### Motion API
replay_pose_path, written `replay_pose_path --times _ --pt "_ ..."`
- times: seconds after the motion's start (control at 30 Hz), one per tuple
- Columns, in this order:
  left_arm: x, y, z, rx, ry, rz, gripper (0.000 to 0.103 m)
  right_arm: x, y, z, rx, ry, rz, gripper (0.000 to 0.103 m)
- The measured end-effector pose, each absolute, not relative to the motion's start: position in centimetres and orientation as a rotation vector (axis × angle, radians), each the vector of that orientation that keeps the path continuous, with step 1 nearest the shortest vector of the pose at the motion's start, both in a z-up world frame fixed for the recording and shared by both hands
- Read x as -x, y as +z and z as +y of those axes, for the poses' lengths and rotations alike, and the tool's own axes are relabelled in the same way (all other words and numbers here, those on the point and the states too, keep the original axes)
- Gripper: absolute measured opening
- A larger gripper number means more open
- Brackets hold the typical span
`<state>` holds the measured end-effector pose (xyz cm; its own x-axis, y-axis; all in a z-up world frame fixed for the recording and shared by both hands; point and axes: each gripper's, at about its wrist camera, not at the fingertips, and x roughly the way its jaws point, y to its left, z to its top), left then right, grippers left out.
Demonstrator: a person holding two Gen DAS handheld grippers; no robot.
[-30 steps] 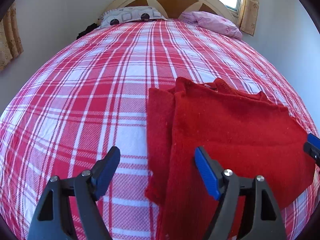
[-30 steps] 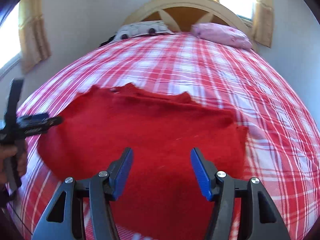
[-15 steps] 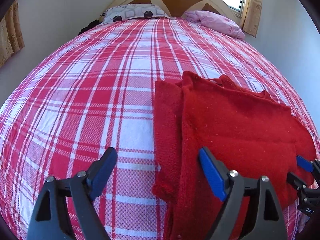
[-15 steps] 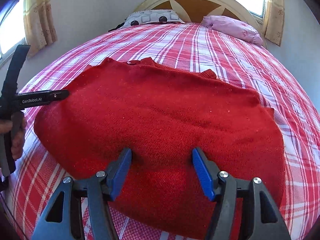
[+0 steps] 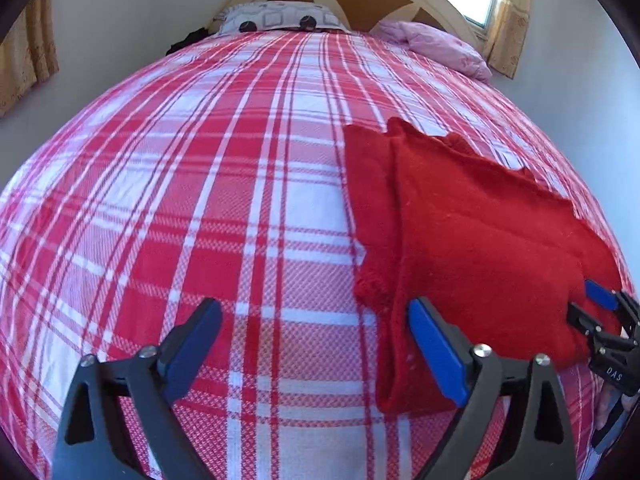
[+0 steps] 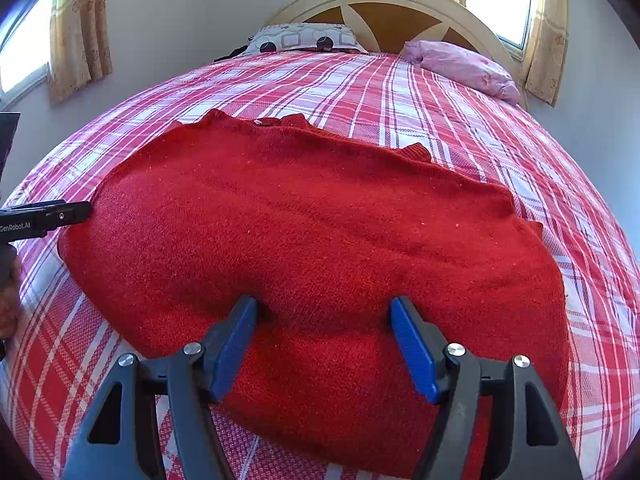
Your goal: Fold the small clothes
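Both grippers' jaws have just been opening: left gripper [image 5: 314,354] stands wide and empty beside the red sweater [image 6: 320,248], right gripper [image 6: 324,346] parted over it on the plaid bed [image 5: 200,220]. Dragging fingertips could undo the fold.

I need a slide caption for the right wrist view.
Open right gripper over a folded red sweater on a plaid bed.

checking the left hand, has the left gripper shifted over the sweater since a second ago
Yes. The left gripper has slid left: against the red sweater, its fingers now straddle the left edge, mostly over plaid bedspread. Its jaws have just been opening, gripping nothing.
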<state>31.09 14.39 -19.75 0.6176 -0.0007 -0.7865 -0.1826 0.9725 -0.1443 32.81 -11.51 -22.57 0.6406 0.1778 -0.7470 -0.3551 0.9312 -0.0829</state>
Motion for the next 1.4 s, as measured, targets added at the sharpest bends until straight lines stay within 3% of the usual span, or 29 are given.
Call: replay_pose_path --times 0.23,0.6,0.7,0.77,0.83,1.13,1.3,1.4 --pt "-31.0 -20.4 14.7 0.255 0.096 0.886 0.103 -32.4 -22.1 -11.8 0.214 0.283 0.82 0.071" --pt "-30.3 -20.5 14.9 0.268 0.088 0.855 0.103 -35.3 -16.4 -9.9 0.139 0.388 0.769 0.07" --pt "-30.2 -20.4 14.8 0.269 0.089 0.851 0.103 -38.1 -17.6 -9.6 0.151 0.407 0.828 0.062" --pt "-30.1 -20.5 15.0 0.279 0.084 0.847 0.103 -40.1 -19.5 -9.4 0.164 0.405 0.895 0.047" --pt "-30.1 -20.5 15.0 0.287 0.08 0.844 0.103 -42.1 -22.2 -9.0 0.184 0.386 0.977 0.041" --pt "-30.0 -20.5 15.1 0.294 0.075 0.843 0.103 -43.4 -22.3 -7.9 0.235 0.366 0.948 0.043" --pt "-29.8 -20.4 15.1 0.306 0.069 0.836 0.103 -44.1 -18.5 -11.1 0.12 0.353 0.829 0.043" --pt "-29.8 -20.4 15.0 0.299 0.073 0.837 0.103 -46.9 -18.7 -11.7 0.1 0.31 0.885 0.043"
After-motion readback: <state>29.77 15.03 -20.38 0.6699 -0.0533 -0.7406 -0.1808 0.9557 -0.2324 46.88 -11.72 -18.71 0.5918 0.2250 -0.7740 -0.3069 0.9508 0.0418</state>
